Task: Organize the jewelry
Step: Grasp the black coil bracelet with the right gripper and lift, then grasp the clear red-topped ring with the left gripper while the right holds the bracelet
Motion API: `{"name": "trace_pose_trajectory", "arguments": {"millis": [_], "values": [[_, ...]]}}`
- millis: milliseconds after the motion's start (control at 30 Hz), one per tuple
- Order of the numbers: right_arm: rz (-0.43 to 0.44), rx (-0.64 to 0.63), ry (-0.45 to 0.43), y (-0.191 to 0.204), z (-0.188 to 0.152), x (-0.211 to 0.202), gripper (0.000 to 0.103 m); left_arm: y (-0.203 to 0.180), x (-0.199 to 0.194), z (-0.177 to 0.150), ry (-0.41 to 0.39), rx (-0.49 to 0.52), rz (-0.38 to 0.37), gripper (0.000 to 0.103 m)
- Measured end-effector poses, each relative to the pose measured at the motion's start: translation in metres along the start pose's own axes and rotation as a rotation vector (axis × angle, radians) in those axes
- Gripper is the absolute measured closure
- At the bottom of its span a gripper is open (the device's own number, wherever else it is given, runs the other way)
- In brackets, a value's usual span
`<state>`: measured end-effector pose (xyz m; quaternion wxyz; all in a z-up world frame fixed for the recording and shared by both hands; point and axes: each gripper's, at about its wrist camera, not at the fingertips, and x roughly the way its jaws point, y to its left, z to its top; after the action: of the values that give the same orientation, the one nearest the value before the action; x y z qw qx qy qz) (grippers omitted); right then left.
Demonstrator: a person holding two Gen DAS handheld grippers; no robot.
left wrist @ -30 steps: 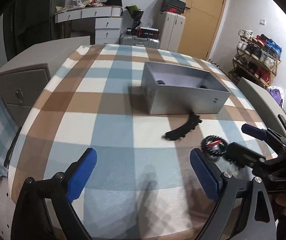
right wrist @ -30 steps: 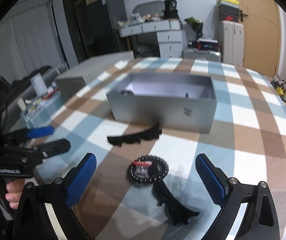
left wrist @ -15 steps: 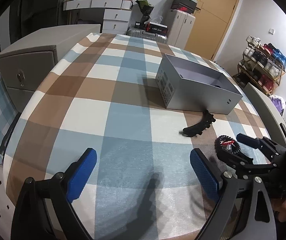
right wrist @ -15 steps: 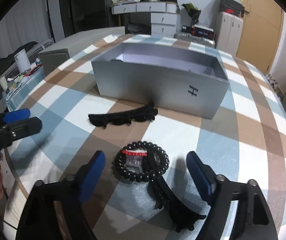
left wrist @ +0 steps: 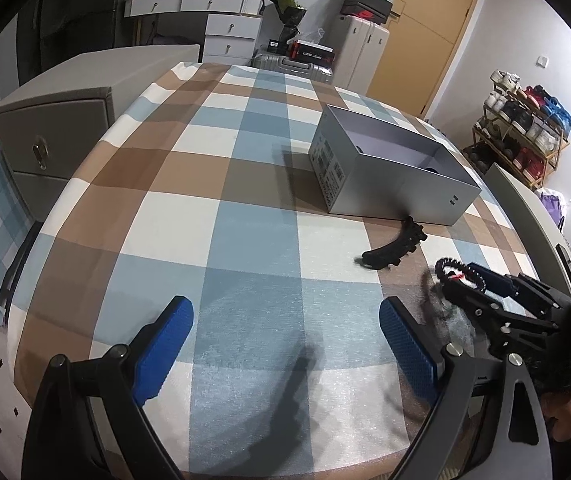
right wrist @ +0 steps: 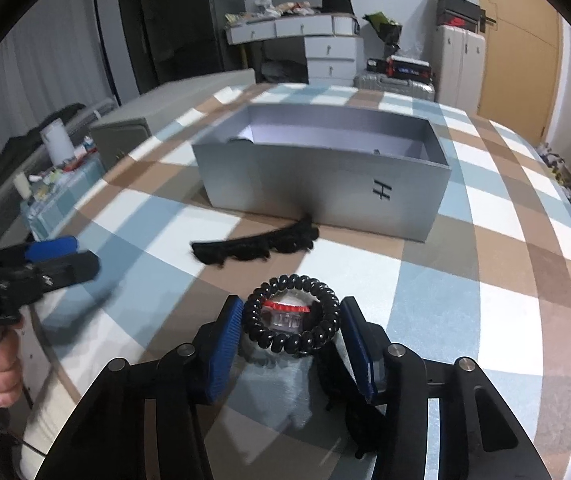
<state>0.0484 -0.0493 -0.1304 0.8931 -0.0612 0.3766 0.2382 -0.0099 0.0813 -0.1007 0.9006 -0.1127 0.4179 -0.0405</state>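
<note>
A black bead bracelet, ringed round a small clear piece with a red cap, sits between my right gripper's blue pads. The jaws are closing and both pads touch the bracelet's sides. In the left wrist view the same bracelet shows at the right gripper's tips. A black toothed hair clip lies in front of the open grey box. Another black clip lies partly hidden under my right fingers. My left gripper is open over bare checked cloth, left of the bracelet.
The checked tablecloth covers a round-edged table. A grey cabinet stands off its left edge, a shoe rack at the far right. A hand holds the left gripper at the right wrist view's left.
The right gripper's jaws have drawn in from wide apart until the pads meet the bead bracelet. The left gripper has stayed open over the cloth.
</note>
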Motion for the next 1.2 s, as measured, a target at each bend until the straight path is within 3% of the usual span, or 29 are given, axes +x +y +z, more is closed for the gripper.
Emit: {"name": "trace_pose_trajectory", "arguments": {"millis": [300, 567, 833, 867, 933, 1000, 1200], "values": [[0.104, 0.087, -0.121, -0.016, 0.005, -0.025, 0.056, -0.019, 0.003, 0.004, 0.020, 0.045, -0.005, 0.011], [0.090, 0.127, -0.241, -0.039, 0.003, -0.059, 0.057, -0.066, 0.022, 0.010, 0.085, 0.149, -0.149, 0.011], [0.078, 0.158, -0.291, -0.061, -0.011, -0.080, 0.058, -0.105, 0.044, 0.015, 0.114, 0.264, -0.223, 0.013], [0.079, 0.161, -0.293, -0.062, -0.012, -0.081, 0.058, -0.106, 0.046, 0.016, 0.115, 0.268, -0.226, 0.016], [0.081, 0.167, -0.295, -0.066, -0.015, -0.082, 0.058, -0.107, 0.050, 0.018, 0.129, 0.277, -0.231, 0.036], [0.086, 0.173, -0.298, -0.069, -0.017, -0.083, 0.058, -0.106, 0.054, 0.019, 0.148, 0.273, -0.233, 0.050], [0.095, 0.181, -0.304, -0.074, -0.021, -0.083, 0.058, -0.104, 0.058, 0.017, 0.185, 0.251, -0.277, 0.074]]}}
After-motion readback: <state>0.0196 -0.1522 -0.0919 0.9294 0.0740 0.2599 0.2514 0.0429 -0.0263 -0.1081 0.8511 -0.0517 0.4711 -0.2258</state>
